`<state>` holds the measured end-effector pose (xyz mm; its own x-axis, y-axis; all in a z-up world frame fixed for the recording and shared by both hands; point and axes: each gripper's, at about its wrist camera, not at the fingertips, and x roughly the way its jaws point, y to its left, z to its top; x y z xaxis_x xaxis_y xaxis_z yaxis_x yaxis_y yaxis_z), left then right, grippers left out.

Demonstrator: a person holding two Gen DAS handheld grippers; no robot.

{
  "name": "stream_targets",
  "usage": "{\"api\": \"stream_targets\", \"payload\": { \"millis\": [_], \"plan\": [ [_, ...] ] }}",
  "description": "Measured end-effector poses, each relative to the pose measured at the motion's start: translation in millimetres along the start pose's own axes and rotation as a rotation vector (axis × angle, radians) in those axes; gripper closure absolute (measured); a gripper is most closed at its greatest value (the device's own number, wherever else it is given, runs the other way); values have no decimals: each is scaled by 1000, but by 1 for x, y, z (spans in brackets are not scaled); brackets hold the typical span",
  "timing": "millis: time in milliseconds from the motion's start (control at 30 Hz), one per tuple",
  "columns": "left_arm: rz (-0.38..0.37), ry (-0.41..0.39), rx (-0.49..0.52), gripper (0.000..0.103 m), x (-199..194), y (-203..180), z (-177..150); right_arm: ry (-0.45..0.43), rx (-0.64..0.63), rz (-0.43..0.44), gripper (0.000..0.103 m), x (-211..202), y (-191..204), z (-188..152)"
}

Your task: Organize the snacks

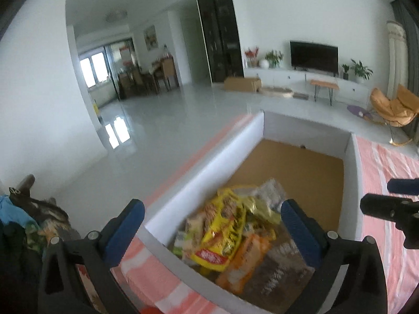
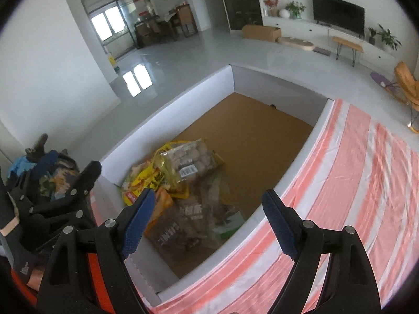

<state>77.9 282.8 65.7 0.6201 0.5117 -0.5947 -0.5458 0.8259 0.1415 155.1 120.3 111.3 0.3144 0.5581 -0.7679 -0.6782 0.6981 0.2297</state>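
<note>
now both tongs, left tongs (image 1: 212, 222) and right tongs (image 2: 207, 222), are held apart and empty; the snack bags (image 2: 180, 180) are seen at eleven o'clock of the right, inside the box (image 2: 167, 112), directly between the left's.

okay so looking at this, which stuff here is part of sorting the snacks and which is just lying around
Part of the job:
white box
yellow snack bag
orange snack bag
clear bag of brown snacks
left gripper, open
right gripper, open

Just lying about:
striped cloth
TV
cardboard box on the floor
orange chair

Yellow, orange and clear snack packets (image 2: 180, 172) lie heaped in the near corner of the white-walled, brown-floored box (image 2: 262, 130).
</note>
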Motion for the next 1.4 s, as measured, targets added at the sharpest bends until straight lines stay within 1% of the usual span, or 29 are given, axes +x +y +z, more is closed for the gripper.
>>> {"api": "stream_targets", "payload": {
  "millis": [167, 267, 433, 567, 767, 1067, 1300, 1400],
  "plan": [
    [36, 12, 61, 0, -6, -11, -6, -12, -41, -56, 17, -4, 10, -2],
    [12, 18, 55, 0, -7, -11, -3, -16, -76, -89, 17, -9, 15, -2],
    [-31, 25, 35, 0, -9, -12, 2, -16, -103, -134, 17, -10, 14, -3],
    [-54, 33, 37, 0, -8, -14, 3, -8, -92, -143, 17, -8, 8, -3],
    [-59, 44, 30, 0, -7, -10, 2, 2, -88, -151, 17, -5, 5, -3],
    [-53, 55, 6, 0, -5, 4, -1, 16, -124, -148, 17, 3, 18, -4],
    [-53, 64, 24, 0, -4, 3, -5, 35, -138, -151, 17, 9, 20, -7],
    [-47, 56, 27, 0, -7, 2, -6, 41, -136, -149, 17, 10, 19, -8]
  ]
}}
